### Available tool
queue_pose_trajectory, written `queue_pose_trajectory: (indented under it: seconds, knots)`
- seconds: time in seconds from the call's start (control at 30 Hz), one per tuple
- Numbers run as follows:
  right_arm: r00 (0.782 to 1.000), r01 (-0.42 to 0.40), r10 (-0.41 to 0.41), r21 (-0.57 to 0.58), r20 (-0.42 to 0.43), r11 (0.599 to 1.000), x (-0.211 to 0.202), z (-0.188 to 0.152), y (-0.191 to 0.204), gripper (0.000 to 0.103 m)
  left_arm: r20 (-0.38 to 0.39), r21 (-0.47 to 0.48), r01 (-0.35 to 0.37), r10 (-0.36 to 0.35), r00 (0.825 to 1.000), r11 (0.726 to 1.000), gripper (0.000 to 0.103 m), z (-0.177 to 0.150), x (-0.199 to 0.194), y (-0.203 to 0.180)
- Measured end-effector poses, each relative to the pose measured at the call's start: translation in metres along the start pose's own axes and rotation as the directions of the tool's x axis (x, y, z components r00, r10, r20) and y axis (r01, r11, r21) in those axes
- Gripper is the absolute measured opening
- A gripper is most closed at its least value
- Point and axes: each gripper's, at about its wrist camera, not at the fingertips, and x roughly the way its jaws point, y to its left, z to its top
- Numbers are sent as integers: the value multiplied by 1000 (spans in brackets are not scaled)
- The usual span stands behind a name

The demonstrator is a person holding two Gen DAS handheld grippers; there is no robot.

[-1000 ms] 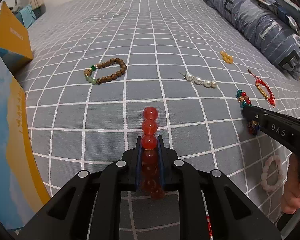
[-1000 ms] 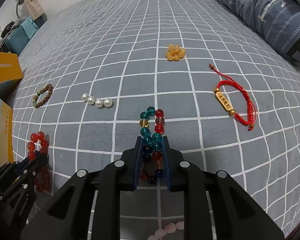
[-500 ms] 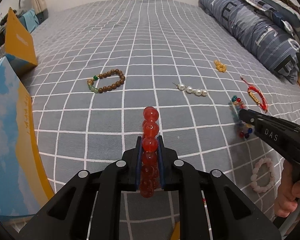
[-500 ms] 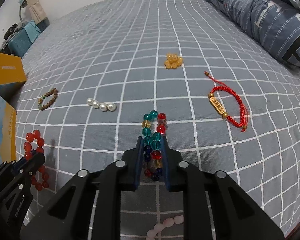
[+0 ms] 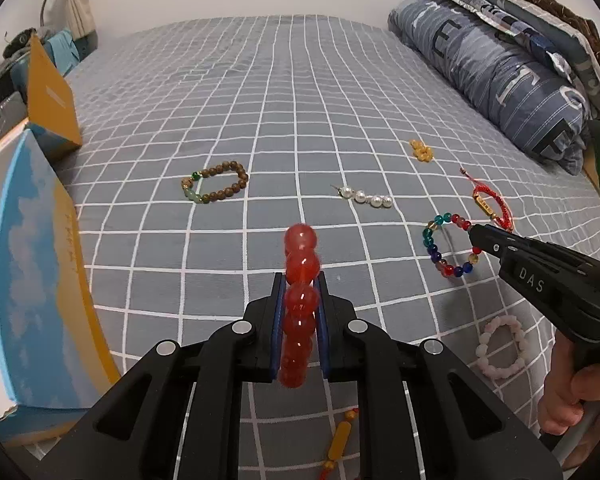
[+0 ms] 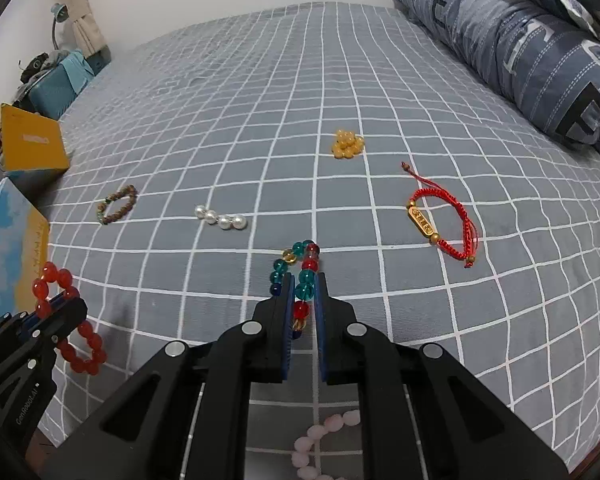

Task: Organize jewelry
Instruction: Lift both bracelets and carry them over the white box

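My left gripper (image 5: 300,280) is shut on a red bead bracelet (image 5: 300,268) and holds it above the grey checked bedspread (image 5: 260,120); it also shows in the right wrist view (image 6: 66,320). My right gripper (image 6: 303,282) is shut on a multicoloured bead bracelet (image 6: 300,268), which hangs open as a ring in the left wrist view (image 5: 448,246). On the bedspread lie a brown wooden bracelet (image 5: 216,182), a pearl piece (image 5: 366,197), a small orange bead cluster (image 5: 420,150), a red cord bracelet (image 5: 490,206) and a pink bead bracelet (image 5: 500,346).
A blue and yellow box (image 5: 32,272) stands at the left edge, an orange box (image 5: 50,94) behind it. Folded blue quilts (image 5: 500,68) lie along the right. An amber and red pendant (image 5: 338,444) lies below my left gripper.
Both grippers have risen with their bracelets. The multicoloured bracelet has lifted off the bedspread and now hangs open as a ring.
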Motion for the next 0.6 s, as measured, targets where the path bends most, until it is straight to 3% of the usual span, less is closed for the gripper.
queue_pose_trajectory:
  seconds: [0.6]
  knots:
    - [997, -13, 16, -40, 72, 999, -40, -1, 26, 9, 55, -14, 10, -9, 998, 1000, 13, -1, -37, 5]
